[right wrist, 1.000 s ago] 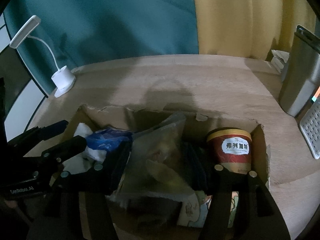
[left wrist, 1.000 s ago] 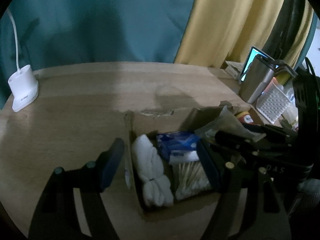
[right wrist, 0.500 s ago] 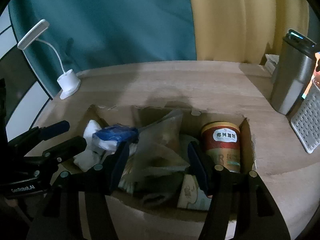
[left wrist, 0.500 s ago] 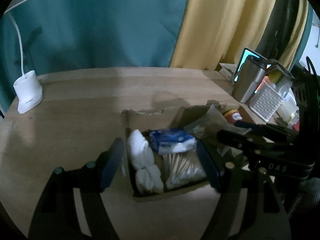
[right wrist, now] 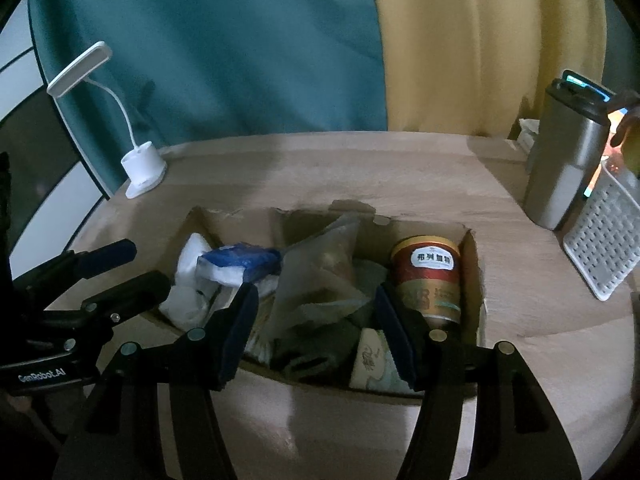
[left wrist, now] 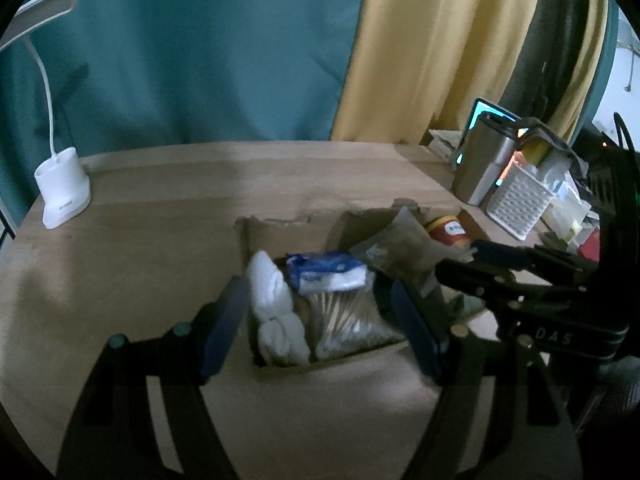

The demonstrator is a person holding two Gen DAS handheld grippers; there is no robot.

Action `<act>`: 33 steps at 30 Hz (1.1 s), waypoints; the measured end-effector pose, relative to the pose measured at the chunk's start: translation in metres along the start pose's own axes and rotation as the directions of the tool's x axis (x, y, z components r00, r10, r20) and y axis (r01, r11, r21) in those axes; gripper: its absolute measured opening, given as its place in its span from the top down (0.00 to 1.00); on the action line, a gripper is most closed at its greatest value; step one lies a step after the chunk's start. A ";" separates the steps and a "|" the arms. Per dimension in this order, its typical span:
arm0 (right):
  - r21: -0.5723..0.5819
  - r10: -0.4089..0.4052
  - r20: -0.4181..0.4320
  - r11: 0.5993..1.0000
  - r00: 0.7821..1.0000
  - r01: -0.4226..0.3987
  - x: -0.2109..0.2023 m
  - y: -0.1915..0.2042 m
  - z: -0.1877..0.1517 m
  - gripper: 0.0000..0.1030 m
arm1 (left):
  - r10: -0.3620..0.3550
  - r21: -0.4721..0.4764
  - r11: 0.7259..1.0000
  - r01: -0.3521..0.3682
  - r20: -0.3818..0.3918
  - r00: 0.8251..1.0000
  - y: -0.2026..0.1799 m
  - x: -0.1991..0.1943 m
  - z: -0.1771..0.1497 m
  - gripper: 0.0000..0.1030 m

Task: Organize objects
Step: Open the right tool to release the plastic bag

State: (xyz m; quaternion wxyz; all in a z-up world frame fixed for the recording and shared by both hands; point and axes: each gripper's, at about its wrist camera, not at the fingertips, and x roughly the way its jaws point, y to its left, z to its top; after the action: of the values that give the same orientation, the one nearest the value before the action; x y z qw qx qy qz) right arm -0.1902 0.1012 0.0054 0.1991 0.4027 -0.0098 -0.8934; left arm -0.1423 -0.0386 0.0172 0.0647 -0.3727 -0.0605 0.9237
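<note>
Box's (right wrist: 474, 280) lower contents hidden under bags (right wrist: 316, 280)

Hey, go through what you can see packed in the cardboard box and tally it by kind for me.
White rolled cloth: 1
Blue and white tissue pack: 1
Bag of cotton swabs: 1
Clear plastic bag: 1
Red canister: 1
Printed paper cup: 1
Total: 6 that can be told apart; darker items low in the cardboard box stay unclear.

Open tabletop (right wrist: 360, 168) lay clear from 10 to 1 o'clock of the cardboard box (right wrist: 476, 280). Desk lamp (right wrist: 142, 168) blocked 10 o'clock at the edge. Steel tumbler (right wrist: 560, 168) and white perforated basket (right wrist: 604, 240) crowded 2 to 3 o'clock. Box interior was packed full; no gap showed.
</note>
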 end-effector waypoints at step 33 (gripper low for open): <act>-0.029 -0.012 0.047 0.999 0.999 0.013 -0.054 0.015 -0.034 0.38 | -0.008 0.017 1.000 0.007 0.051 0.999 -0.020 -0.049 -0.030 0.27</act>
State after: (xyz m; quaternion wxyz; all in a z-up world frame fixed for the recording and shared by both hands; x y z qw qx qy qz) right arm -0.1279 0.1117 0.0238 0.1992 0.3785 0.0012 -0.9039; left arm -0.0855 -0.0253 0.0322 0.0696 -0.3484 -0.0556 0.9331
